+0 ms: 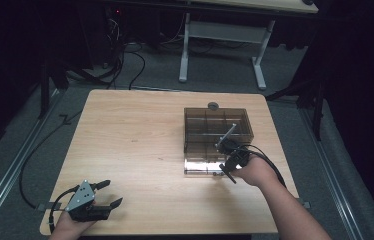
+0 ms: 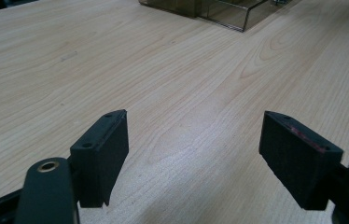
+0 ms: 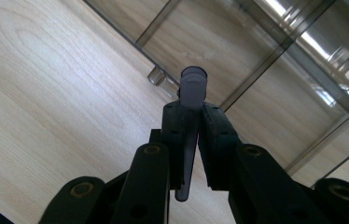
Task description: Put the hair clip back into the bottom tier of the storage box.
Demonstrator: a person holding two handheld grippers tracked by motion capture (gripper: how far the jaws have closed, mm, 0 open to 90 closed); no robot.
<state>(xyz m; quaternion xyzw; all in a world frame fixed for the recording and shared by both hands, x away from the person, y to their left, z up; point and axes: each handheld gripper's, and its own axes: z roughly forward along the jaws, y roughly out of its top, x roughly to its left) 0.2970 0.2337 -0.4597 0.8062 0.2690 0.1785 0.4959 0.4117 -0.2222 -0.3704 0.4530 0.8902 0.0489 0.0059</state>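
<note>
A: What do you have in your right claw [image 3: 192, 122]?

B: A slim grey rod [image 3: 190, 116] with a thicker round cap at its far end. Your jaws are clamped on its shaft, and the lower end of the rod pokes out below the pads toward the camera in the right gripper view.

A: Where is that rod in relation to the box?

B: It sits over the near part of the clear smoky-brown compartment box [image 1: 193, 120], by its front wall. In the high view the rod [image 1: 226, 137] slants up and away from your hand, out over the compartments. In the right gripper view the capped tip lies above the box wall, with a small clear nub on the box just beside it.

A: And the box itself?

B: It stands on the right half of the wooden counter [image 1: 135, 140], divided into several compartments by clear walls. A small round grey thing [image 1: 212, 105] lies on the counter just behind its far wall; you cannot tell what it is.

A: What about your left claw [image 2: 193, 156]?

B: Its jaws stand wide apart with nothing between them, only bare counter. In the high view you hold it [image 1: 111, 193] at the near left corner of the counter, well apart from the box, jaws pointing right.
</note>
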